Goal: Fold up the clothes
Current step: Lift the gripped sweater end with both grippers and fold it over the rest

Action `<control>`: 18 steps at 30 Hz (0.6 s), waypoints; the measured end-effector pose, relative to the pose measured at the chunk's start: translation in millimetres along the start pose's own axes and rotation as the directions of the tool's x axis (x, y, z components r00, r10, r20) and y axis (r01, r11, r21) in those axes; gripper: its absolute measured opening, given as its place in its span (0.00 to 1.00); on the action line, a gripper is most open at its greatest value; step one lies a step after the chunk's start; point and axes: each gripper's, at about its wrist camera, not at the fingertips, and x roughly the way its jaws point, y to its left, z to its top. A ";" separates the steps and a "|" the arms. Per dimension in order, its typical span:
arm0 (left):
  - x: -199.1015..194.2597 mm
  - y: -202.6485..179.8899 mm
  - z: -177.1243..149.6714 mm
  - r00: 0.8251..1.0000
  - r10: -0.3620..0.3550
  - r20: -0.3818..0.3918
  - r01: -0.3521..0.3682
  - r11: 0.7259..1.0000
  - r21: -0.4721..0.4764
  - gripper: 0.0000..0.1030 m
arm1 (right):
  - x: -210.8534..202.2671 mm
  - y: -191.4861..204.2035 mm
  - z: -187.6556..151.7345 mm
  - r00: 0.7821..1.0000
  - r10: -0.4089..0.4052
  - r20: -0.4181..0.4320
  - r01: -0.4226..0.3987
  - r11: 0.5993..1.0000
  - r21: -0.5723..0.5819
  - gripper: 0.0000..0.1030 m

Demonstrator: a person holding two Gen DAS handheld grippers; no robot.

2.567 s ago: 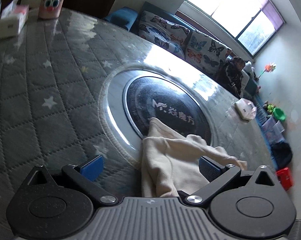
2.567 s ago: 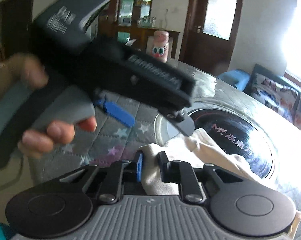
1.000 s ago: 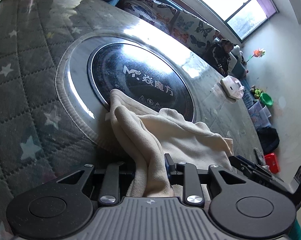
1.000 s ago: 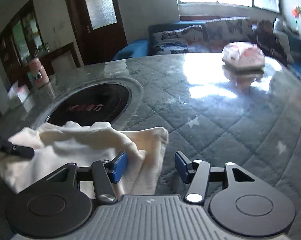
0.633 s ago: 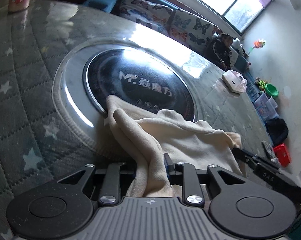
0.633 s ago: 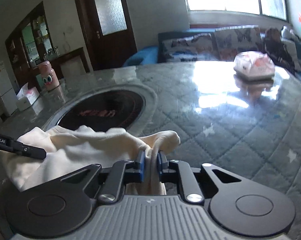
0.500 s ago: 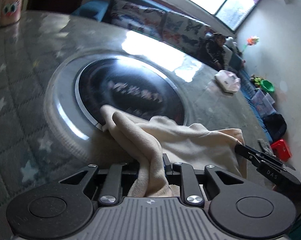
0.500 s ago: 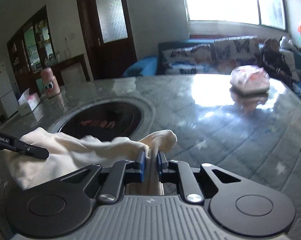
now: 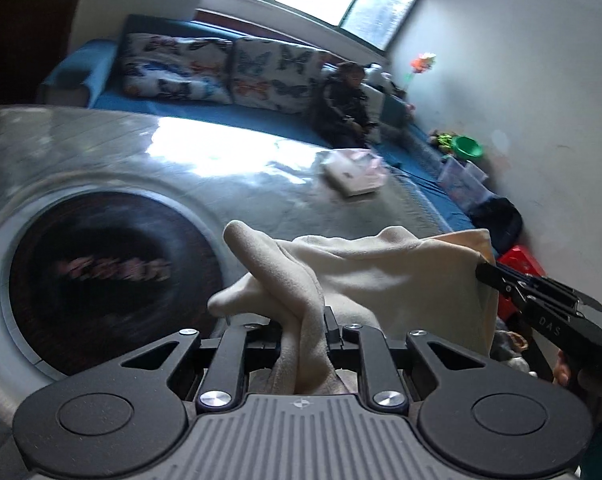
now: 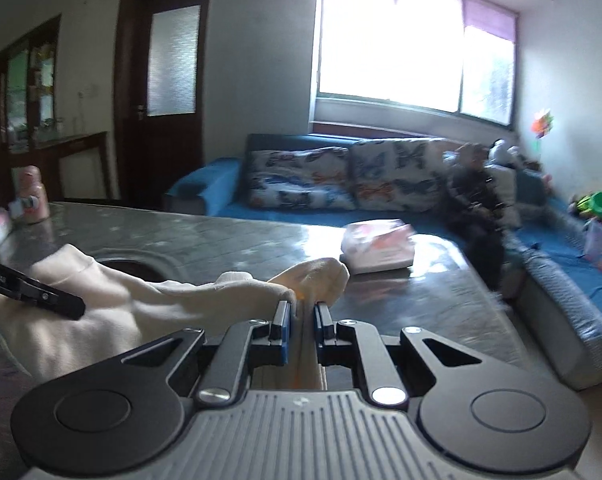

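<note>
My left gripper (image 9: 303, 330) is clamped on a bunched fold of the cream garment (image 9: 381, 276) at lower centre; my right gripper (image 10: 302, 326) pinches its other edge. The cloth hangs between them above the grey table (image 9: 229, 176).

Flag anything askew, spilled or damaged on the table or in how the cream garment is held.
Nothing stands out. Both the left gripper and right gripper pinch the cream garment, bunched between them above the table.
</note>
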 end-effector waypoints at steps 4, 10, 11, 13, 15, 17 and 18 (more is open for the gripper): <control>20.9 -18.5 9.9 1.000 -0.019 -0.013 0.019 1.000 0.024 0.18 | -0.3 -17.3 3.4 0.998 -0.057 -0.001 0.057 0.998 -0.009 0.10; 48.9 -39.7 17.1 0.998 -0.044 -0.050 0.047 0.998 0.053 0.18 | 6.0 -42.3 -1.1 0.993 -0.117 -0.026 0.117 0.993 0.007 0.10; 53.3 -41.9 17.1 0.997 -0.047 -0.060 0.050 0.997 0.055 0.18 | 7.8 -46.3 -2.6 0.992 -0.123 -0.034 0.123 0.992 0.012 0.10; 62.0 -44.3 15.2 0.995 -0.050 -0.081 0.055 0.997 0.055 0.18 | 10.1 -53.9 -7.8 0.990 -0.132 -0.047 0.133 0.991 0.018 0.11; 69.8 -45.4 11.6 0.993 -0.051 -0.104 0.056 0.997 0.050 0.18 | 13.5 -58.7 -13.5 0.989 -0.136 -0.063 0.137 0.990 0.020 0.11; 77.0 -45.1 6.1 0.990 -0.049 -0.132 0.056 0.997 0.046 0.18 | 18.3 -62.7 -21.1 0.987 -0.138 -0.085 0.140 0.990 0.018 0.11; 80.5 -44.9 3.3 0.988 -0.048 -0.146 0.055 0.997 0.044 0.18 | 19.9 -63.4 -23.4 0.986 -0.138 -0.091 0.141 0.990 0.017 0.11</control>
